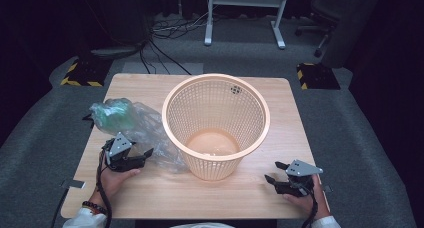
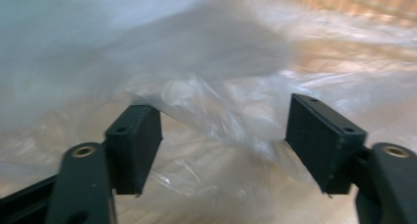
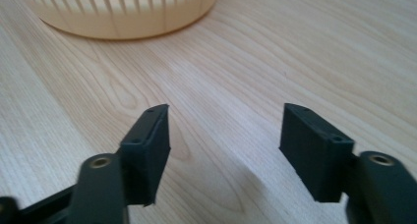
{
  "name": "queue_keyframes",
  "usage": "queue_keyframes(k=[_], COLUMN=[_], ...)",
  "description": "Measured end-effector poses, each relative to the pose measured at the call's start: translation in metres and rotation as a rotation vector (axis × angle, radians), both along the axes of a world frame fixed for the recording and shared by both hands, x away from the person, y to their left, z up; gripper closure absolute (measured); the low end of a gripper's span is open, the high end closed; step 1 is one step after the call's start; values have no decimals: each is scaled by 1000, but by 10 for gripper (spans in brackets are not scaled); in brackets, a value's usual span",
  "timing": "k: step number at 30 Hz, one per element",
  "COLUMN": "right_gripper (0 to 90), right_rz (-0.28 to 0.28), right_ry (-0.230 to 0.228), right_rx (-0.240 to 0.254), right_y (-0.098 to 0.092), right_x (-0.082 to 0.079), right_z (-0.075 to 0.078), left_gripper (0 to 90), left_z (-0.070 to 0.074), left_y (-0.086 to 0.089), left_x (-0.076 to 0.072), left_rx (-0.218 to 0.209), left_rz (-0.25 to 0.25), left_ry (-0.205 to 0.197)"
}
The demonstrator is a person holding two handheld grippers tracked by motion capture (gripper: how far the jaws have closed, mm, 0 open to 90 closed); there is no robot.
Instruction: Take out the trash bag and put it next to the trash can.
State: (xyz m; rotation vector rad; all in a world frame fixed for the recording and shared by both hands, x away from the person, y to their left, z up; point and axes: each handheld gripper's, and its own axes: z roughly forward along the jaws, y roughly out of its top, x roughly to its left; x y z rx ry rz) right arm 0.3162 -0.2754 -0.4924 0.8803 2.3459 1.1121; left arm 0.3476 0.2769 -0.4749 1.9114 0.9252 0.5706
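A crumpled clear plastic bag [image 1: 145, 125] with a green bunched end lies on the wooden table [image 1: 200, 198], left of a peach mesh basket [image 1: 216, 125] that stands upright at the middle. My left gripper [image 1: 145, 155] is at the bag's near edge. In the left gripper view its jaws [image 2: 223, 116] stand wide apart, with loose film of the bag [image 2: 221, 52] lying between them and neither pad pressing it. My right gripper [image 1: 272, 171] rests low over bare wood at the front right, open and empty [image 3: 227, 111], with the basket's base [image 3: 123, 13] ahead of it.
Beyond the table's far edge are a white desk frame [image 1: 245, 18], an office chair [image 1: 327, 13], floor cables [image 1: 165, 33] and two yellow-and-black striped blocks [image 1: 82, 73]. A person's hands hold both grippers at the table's near edge.
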Motion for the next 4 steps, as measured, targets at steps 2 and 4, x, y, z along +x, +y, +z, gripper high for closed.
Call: queue_keyframes(k=[2,4], right_gripper=[306,291], right_rz=[0,-5], right_ry=[-4,-8], right_rx=[11,18], right_y=[-1,-2], right_x=[0,-1], right_z=[0,0], left_gripper=[234,216], left_z=[0,-3], left_y=[1,1], left_x=[-2,-4], left_rx=[-8,2], left_rz=[-16,-8], left_ry=[6,-4])
